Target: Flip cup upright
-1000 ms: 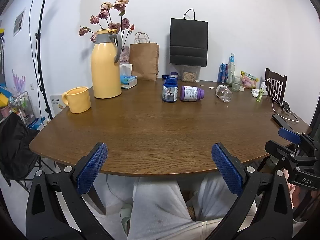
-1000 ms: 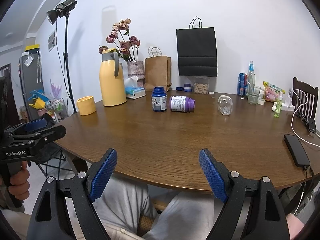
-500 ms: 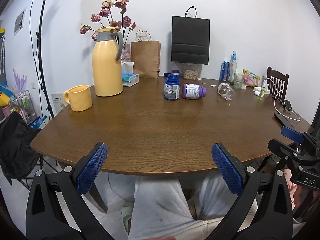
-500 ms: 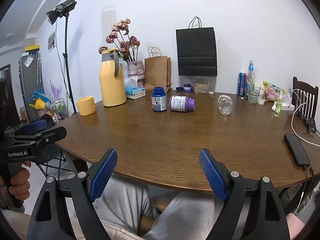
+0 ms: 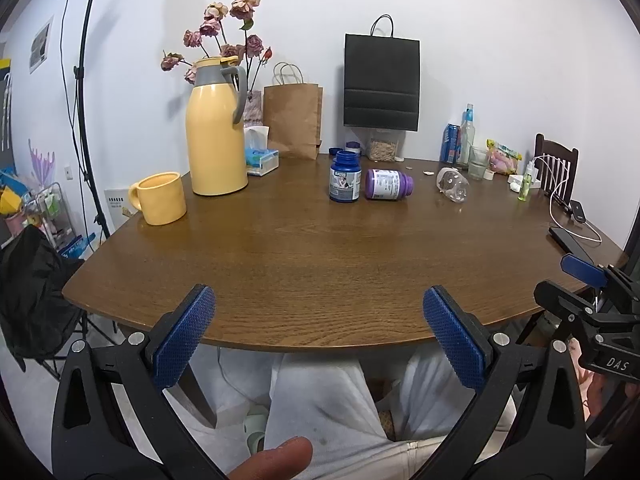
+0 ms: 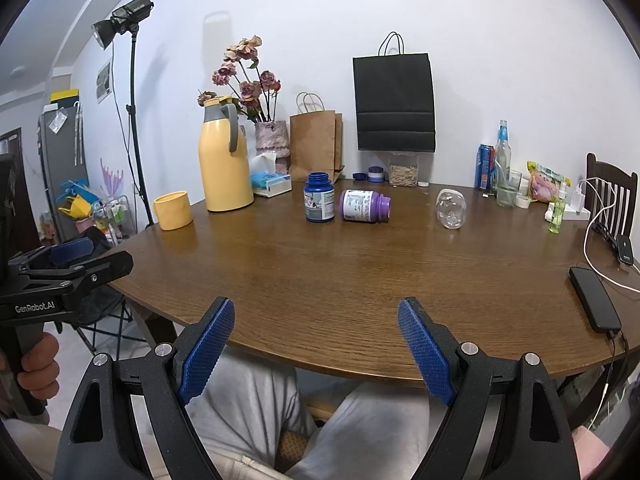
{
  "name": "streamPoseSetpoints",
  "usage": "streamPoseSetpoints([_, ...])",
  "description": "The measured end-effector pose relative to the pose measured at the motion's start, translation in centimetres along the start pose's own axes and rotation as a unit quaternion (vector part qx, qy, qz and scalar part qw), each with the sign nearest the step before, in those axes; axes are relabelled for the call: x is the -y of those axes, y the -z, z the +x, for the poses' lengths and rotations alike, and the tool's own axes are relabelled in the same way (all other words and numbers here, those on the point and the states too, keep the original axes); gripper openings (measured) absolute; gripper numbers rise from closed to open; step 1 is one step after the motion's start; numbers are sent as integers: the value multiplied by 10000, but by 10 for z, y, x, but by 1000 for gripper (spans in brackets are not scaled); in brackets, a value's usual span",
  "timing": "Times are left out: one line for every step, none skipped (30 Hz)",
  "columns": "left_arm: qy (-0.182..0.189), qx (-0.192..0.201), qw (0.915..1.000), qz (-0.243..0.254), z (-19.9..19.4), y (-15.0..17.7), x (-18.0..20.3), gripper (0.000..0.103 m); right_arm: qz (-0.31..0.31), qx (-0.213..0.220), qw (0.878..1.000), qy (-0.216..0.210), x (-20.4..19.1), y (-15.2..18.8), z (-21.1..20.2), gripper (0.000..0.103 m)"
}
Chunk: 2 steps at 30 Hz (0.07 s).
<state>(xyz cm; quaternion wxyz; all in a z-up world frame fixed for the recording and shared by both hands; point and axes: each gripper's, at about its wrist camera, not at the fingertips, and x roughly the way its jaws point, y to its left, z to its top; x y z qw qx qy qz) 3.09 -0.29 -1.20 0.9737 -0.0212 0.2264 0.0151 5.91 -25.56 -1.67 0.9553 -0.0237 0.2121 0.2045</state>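
Note:
A clear glass cup (image 5: 452, 190) (image 6: 451, 214) lies on its side on the far right part of the brown table (image 5: 320, 264) (image 6: 360, 280). My left gripper (image 5: 316, 328) hangs open at the table's near edge, far from the cup, with nothing between its blue pads. My right gripper (image 6: 316, 336) is open too, also at the near edge and holding nothing. Each gripper shows at the edge of the other's view: the right gripper (image 5: 580, 280) and the left gripper (image 6: 80, 256), held by a hand (image 6: 38, 368).
A yellow mug (image 5: 160, 198) and yellow thermos (image 5: 218, 128) stand at the left. A blue bottle (image 5: 344, 178) stands beside a purple bottle (image 5: 388, 185) lying down mid-table. Paper bags, flowers, drinks and snacks line the back. A phone (image 6: 594, 304) with cable lies at the right edge.
The left wrist view has shifted slightly, so the table's objects sit a little further right. A fingertip now shows at its bottom edge. The right view is unchanged.

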Motion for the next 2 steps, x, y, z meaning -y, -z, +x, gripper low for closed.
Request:
streamPoseSetpoints([5, 3, 10000, -5, 0, 0, 0, 103, 8, -7, 10000, -3, 0, 0, 1, 88])
streamPoseSetpoints([21, 13, 10000, -4, 0, 0, 0, 103, 21, -23, 10000, -6, 1, 0, 2, 88])
